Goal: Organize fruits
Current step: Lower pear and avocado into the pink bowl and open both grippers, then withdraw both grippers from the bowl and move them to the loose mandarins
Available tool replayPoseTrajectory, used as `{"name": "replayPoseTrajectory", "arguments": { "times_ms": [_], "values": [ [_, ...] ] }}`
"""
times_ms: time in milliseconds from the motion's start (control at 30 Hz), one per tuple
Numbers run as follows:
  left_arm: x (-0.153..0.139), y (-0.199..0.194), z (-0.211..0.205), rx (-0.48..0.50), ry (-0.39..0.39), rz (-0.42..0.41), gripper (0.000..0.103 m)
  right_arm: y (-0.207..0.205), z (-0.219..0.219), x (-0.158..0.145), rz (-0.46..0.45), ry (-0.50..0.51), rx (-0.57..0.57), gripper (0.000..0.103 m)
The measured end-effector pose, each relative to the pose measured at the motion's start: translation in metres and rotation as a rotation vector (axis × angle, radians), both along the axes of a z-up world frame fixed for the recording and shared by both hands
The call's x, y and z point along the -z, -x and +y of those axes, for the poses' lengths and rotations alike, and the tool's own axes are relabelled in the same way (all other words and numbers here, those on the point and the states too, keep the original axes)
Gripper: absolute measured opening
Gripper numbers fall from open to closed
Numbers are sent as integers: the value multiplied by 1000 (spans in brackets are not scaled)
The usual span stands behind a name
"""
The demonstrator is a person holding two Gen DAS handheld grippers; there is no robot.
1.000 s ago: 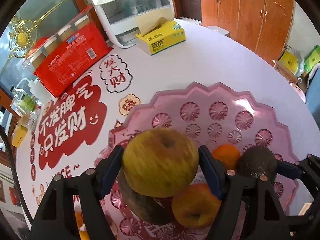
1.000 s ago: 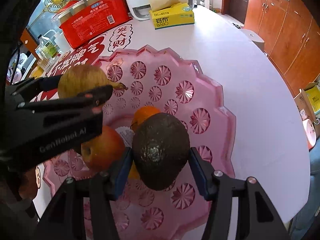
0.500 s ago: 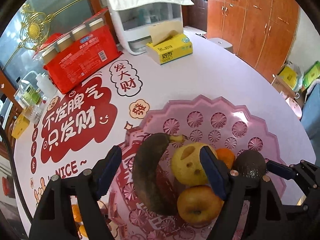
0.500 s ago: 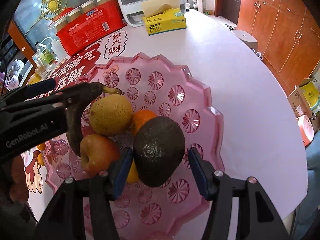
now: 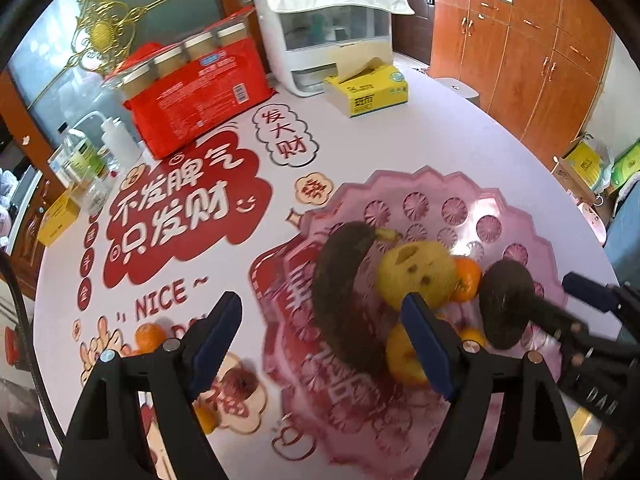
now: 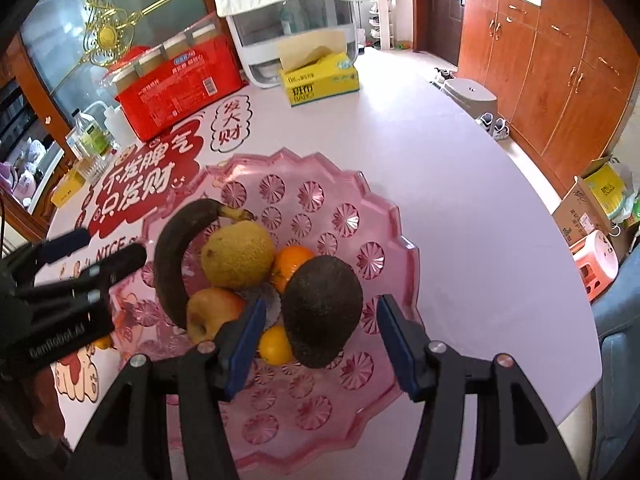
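From the left wrist the left gripper (image 5: 320, 344) is opening with nothing between its jaws above the pink tray (image 5: 532, 216) holding the pear (image 5: 416, 272), while from the right wrist the right gripper (image 6: 320, 344) hangs released around the avocado (image 6: 322, 310).

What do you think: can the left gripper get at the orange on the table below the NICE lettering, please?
Probably yes: the left gripper, empty fingers opening, hangs near the orange with nothing lying between.

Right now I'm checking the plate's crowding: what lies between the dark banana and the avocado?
In the right wrist view, a yellow pear and an orange lie between banana and avocado.
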State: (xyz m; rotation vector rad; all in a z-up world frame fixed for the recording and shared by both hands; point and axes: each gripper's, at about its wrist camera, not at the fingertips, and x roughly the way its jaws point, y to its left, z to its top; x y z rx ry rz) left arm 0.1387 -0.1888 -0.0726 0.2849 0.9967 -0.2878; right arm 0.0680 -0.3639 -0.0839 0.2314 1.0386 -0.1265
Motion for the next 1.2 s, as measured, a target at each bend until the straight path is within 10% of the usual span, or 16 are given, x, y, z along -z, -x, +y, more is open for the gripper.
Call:
{"name": "replayPoseTrajectory", "arguments": {
  "times_ms": [733, 1200],
  "values": [
    [-120, 54, 174, -176, 6, -182, 86, 11, 115, -98, -242, 59, -108, 58],
    [-111, 40, 255, -219, -19, -160, 87, -3, 210, -94, -255, 60, -209, 58]
  ]
}}
